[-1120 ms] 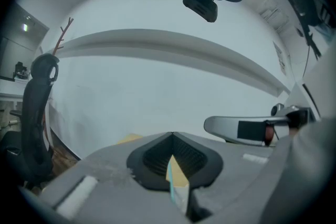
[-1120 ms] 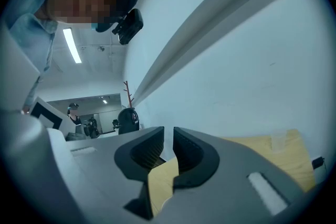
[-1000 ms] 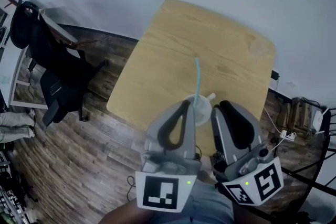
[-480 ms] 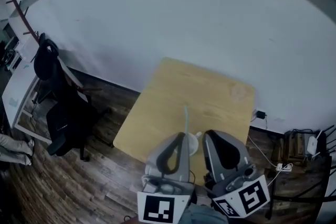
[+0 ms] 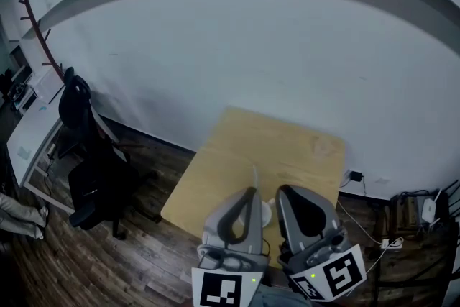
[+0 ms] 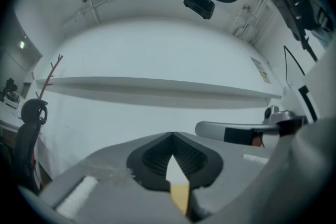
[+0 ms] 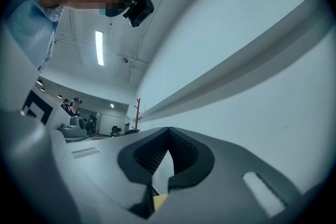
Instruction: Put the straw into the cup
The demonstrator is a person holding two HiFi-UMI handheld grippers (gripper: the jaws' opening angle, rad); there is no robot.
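In the head view a white cup (image 5: 267, 213) stands near the front edge of the light wooden table (image 5: 287, 147). It shows only in the gap between my two grippers. A pale blue straw (image 5: 255, 179) stands upright in it. My left gripper (image 5: 251, 191) is just left of the cup and my right gripper (image 5: 281, 190) just right of it. Both are held up toward the camera and hide most of the cup. In the left gripper view the left gripper (image 6: 171, 135) has its tips together and nothing between them. The right gripper (image 7: 169, 128) looks the same in its own view.
A black office chair (image 5: 90, 183) and a white desk (image 5: 29, 136) stand at the left on the wood floor, with a coat stand (image 5: 37, 32) behind them. Cables and a box (image 5: 406, 212) lie at the right. A white wall runs behind the table.
The head camera has pulled up and back, so the table and cup look smaller and more wall shows. Both grippers stay shut on either side of the cup.
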